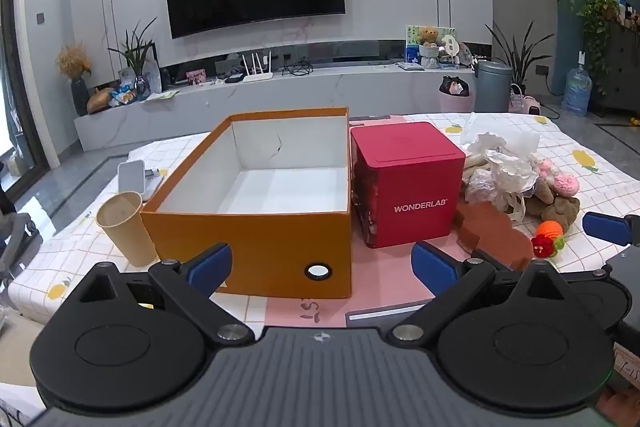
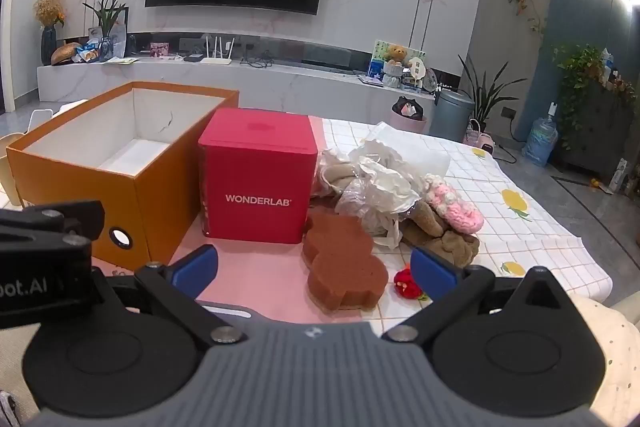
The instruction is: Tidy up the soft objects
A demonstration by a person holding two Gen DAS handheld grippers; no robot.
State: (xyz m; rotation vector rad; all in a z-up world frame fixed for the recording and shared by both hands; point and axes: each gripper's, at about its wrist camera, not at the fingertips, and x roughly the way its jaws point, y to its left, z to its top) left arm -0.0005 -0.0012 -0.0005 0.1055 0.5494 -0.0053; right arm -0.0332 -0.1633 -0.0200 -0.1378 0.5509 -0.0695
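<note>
An open, empty orange box (image 1: 256, 239) (image 2: 76, 183) stands on the table beside a red WONDERLAB cube (image 1: 408, 187) (image 2: 258, 179). Right of the cube lies a heap of soft things: a brown bear-shaped sponge (image 2: 344, 267) (image 1: 496, 239), crumpled plastic bags (image 2: 376, 187), a brown plush (image 2: 444, 239), pink knitted pieces (image 2: 452, 207) and a small red and orange knitted toy (image 1: 548, 239) (image 2: 406, 283). My left gripper (image 1: 322, 265) is open and empty in front of the box. My right gripper (image 2: 314, 265) is open and empty just short of the sponge.
A paper cup (image 1: 126, 227) and a small white device (image 1: 132, 175) stand left of the box. The table has a white checked cloth (image 2: 520, 211) and a pink mat (image 2: 248, 267). The right gripper's finger (image 1: 608, 227) shows in the left wrist view.
</note>
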